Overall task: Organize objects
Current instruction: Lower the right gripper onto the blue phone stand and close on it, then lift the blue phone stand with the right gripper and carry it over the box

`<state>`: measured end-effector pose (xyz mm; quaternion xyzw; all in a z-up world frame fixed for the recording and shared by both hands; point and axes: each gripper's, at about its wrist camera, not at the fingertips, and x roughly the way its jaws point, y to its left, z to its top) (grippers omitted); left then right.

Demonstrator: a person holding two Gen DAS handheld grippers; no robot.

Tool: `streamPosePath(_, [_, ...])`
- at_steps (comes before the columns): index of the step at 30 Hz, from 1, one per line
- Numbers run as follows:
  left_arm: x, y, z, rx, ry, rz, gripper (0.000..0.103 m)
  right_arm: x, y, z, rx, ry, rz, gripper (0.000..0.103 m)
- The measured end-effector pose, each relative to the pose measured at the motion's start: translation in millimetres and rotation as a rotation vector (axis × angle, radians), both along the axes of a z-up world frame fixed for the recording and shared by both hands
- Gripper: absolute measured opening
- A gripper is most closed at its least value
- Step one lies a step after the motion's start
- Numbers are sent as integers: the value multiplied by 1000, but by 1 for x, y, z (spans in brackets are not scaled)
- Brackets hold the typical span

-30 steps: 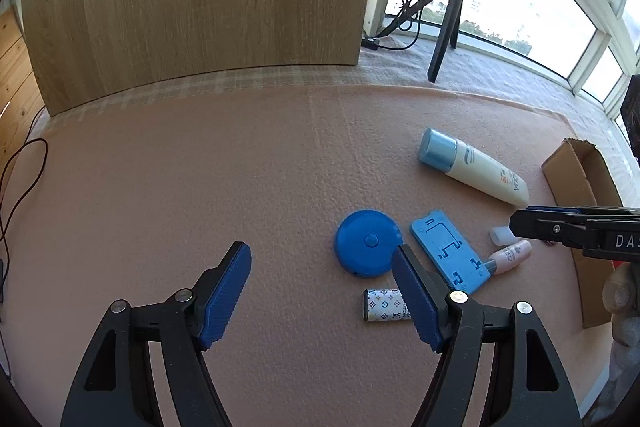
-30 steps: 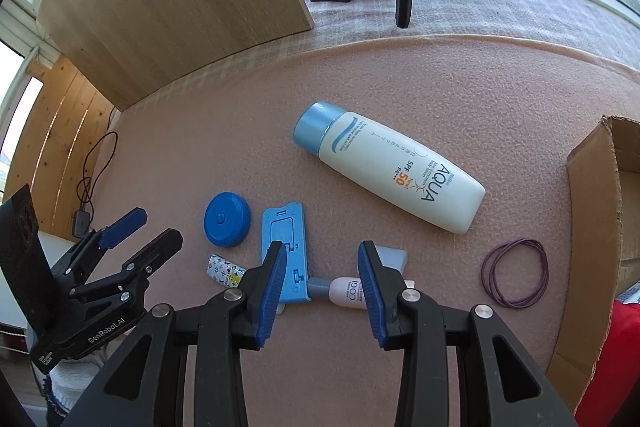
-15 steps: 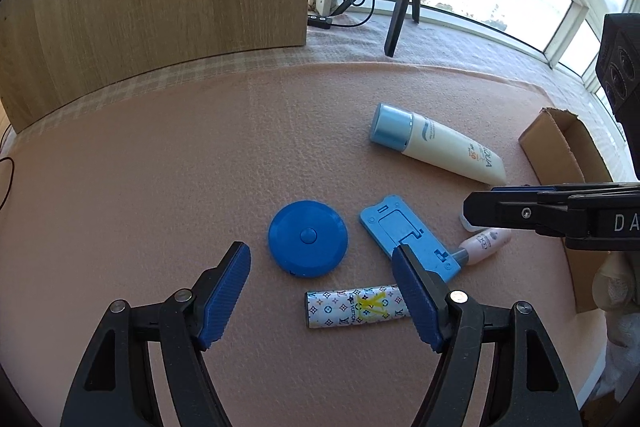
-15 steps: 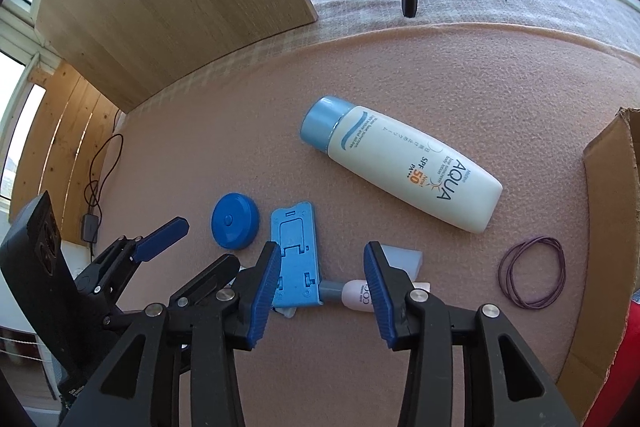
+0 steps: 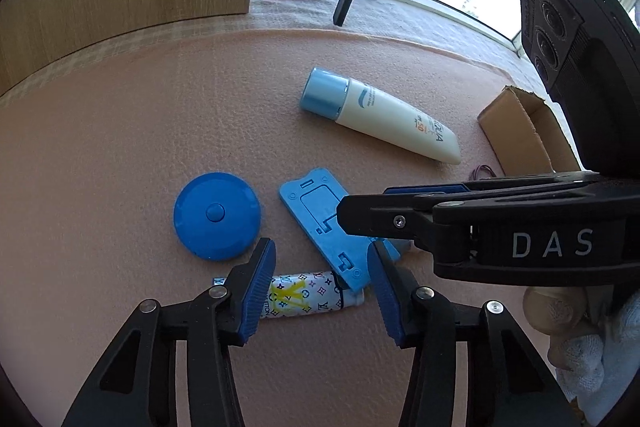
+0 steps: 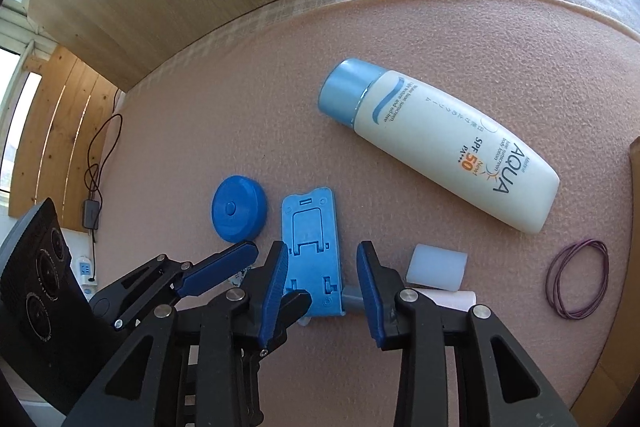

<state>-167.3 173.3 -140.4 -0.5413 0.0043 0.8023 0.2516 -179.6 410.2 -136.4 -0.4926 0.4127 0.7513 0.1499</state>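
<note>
The left claw is held partly open around a small monogram-printed tube — untouched. The right claw is parted over a flat blue plastic stand — nothing is gripped.

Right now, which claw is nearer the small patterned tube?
Left. The left claw straddles the small patterned tube; the right claw sits over the blue plastic stand beside it.

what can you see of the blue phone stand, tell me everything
The blue phone stand looks like matte plastic: a flat rounded rectangle with a cut-out flap and small slots, folded shut. It lies flat on the pink mat, right of the round blue disc. Its near end overlaps the patterned tube. The right gripper hangs open over that end.
</note>
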Motion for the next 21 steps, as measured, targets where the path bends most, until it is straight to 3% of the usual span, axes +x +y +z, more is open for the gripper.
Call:
streamPosePath(14, [-5,9,-7,39,-22,-1,46,-6,-3,-8,-22,-16,-3,22])
streamPosePath(21, [-3,13,9,45,21,-3,46,5,-4,12,-9,31,-17,22])
